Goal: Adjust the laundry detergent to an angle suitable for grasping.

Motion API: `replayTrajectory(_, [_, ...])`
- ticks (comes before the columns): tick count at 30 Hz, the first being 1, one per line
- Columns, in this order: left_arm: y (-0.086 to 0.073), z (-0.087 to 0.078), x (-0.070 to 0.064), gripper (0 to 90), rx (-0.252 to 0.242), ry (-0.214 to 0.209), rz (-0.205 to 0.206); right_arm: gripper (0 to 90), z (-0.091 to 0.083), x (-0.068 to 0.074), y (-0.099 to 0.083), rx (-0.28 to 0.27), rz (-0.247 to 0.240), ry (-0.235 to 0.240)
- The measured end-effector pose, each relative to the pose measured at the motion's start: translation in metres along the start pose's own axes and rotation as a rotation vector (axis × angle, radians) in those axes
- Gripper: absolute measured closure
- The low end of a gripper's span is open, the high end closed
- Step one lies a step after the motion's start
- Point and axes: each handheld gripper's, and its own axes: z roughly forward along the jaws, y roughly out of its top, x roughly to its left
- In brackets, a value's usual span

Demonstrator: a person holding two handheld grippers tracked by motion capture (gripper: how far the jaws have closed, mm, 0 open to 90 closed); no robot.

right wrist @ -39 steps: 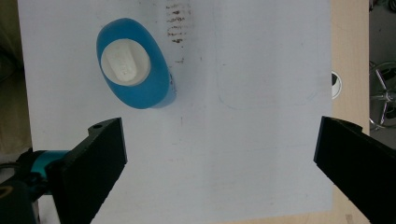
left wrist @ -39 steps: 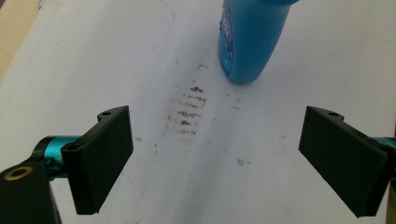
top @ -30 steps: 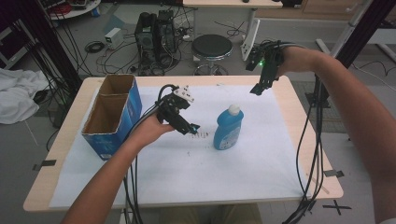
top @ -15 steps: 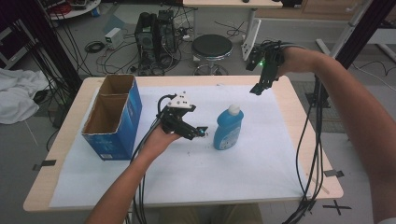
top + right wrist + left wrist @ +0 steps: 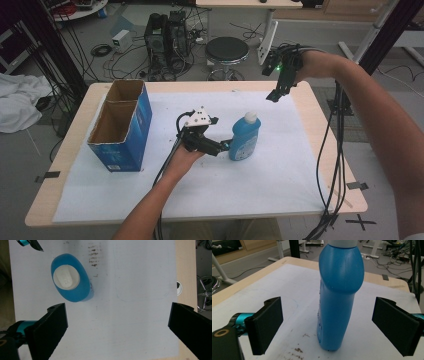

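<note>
tabletop [image 5: 300, 200]: white sheet over it, blue box [image 5: 122, 127] at my left
bottle [image 5: 245, 137]: blue, upright mid-sheet, white cap
my left claw [image 5: 225, 146]: wide, bottle between jaws, not touching
my right claw [image 5: 275, 95]: wide, raised above, bottle off to one side below

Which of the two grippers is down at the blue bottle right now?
The left gripper: its open jaws flank the blue bottle low on the table. The right gripper hangs high above, also open.

left claw [image 5: 223, 146] beside upright blue bottle [image 5: 244, 139].
</note>
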Motion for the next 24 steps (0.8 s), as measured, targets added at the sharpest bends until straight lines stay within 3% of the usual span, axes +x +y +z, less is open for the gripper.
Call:
replayTrajectory(2, [-0.001, 0.002, -0.001, 9.9, -0.006, -0.005, -0.001, 1.4, 0.000, 0.000, 0.000, 0.004, 0.001, 0.001])
replayTrajectory(4, [-0.001, 0.003, 0.000, 9.8, 0.018, -0.007, 0.027, 1.4, 0.001, 0.001, 0.000, -0.007, 0.001, -0.002])
replayTrajectory(7, [-0.002, 0.006, -0.001, 9.8, 0.035, -0.004, 0.035, 1.4, 0.000, 0.001, 0.001, -0.006, -0.004, -0.001])
replayTrajectory(8, [-0.004, 0.010, -0.005, 9.8, 0.000, 0.001, -0.011, 1.4, 0.000, 0.001, 0.001, -0.006, -0.004, -0.001])
replayTrajectory(10, [-0.004, 0.010, -0.003, 9.8, 0.042, -0.004, 0.032, 1.4, -0.001, 0.000, 0.001, -0.007, -0.024, 0.000])
replayTrajectory(11, [-0.005, 0.014, -0.006, 9.8, 0.005, -0.005, -0.009, 1.4, 0.000, 0.000, 0.001, -0.016, -0.023, -0.003])
replayTrajectory(12, [-0.006, 0.015, -0.006, 9.8, 0.019, -0.001, 0.006, 1.4, -0.001, 0.001, 0.001, -0.006, 0.000, -0.005])
replayTrajectory(13, [-0.007, 0.017, -0.005, 9.8, 0.040, -0.002, 0.027, 1.4, -0.002, 0.000, 0.001, -0.004, -0.008, -0.006])
replayTrajectory(24, [-0.008, 0.043, -0.011, 9.8, 0.030, -0.014, 0.028, 1.4, -0.001, 0.000, 0.003, -0.011, -0.004, -0.002])
